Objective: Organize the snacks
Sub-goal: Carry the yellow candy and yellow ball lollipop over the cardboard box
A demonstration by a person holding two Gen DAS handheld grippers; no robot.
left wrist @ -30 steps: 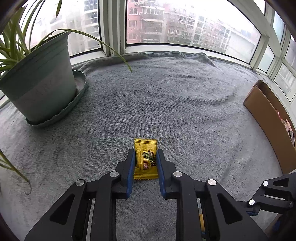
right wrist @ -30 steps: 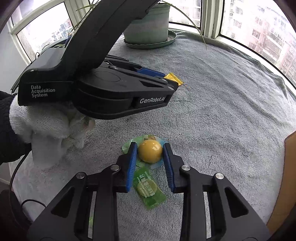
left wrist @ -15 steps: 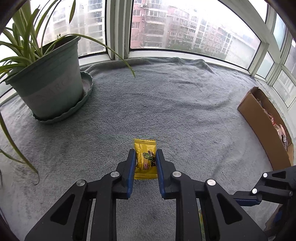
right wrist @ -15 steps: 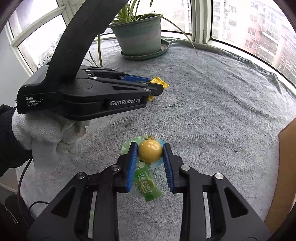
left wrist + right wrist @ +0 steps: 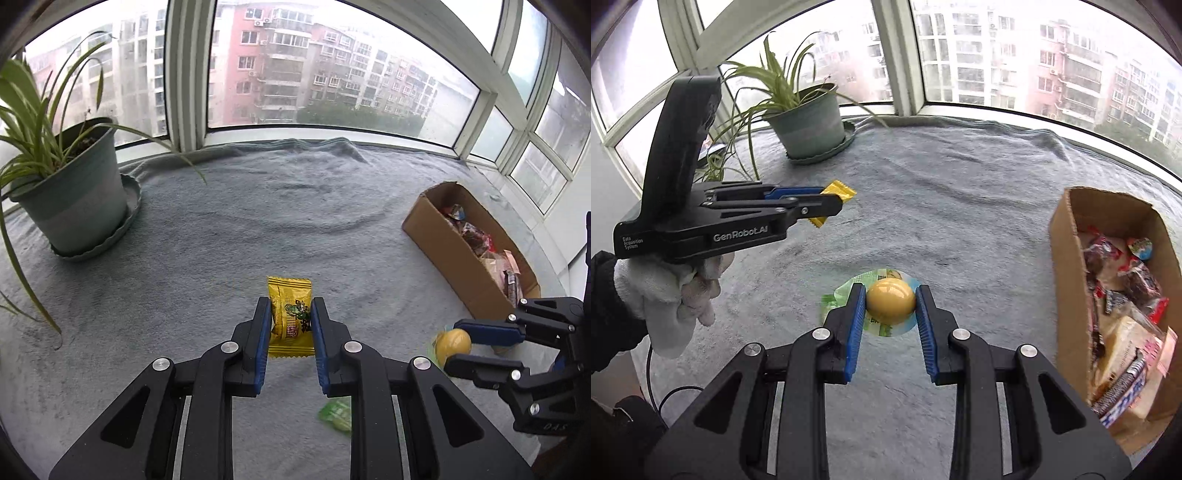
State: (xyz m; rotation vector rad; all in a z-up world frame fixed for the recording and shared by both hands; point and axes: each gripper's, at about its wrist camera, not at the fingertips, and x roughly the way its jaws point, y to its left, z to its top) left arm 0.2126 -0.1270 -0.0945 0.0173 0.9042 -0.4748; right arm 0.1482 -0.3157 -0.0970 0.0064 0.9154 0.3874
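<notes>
My left gripper [image 5: 289,314] is shut on a yellow snack packet [image 5: 290,317], held above the grey blanket [image 5: 258,229]. From the right wrist view the same left gripper [image 5: 836,206] shows at the left with the yellow packet [image 5: 836,194] sticking out of its tips. My right gripper [image 5: 891,301] is shut on a yellow ball-shaped snack in a green and clear wrapper [image 5: 891,301], also lifted off the blanket. In the left wrist view the right gripper [image 5: 452,347] holds that round snack [image 5: 452,341] at the lower right. A green packet [image 5: 338,413] lies on the blanket below.
An open cardboard box [image 5: 1067,266] with several wrapped snacks stands at the right, also seen as the box [image 5: 443,251] in the left wrist view. A potted plant [image 5: 74,206] in a green saucer stands at the back left. Windows ring the blanket. A gloved hand [image 5: 665,295] holds the left gripper.
Both grippers have risen with their snacks and swung toward the box, which now shows much more fully. The green packet stayed on the blanket.
</notes>
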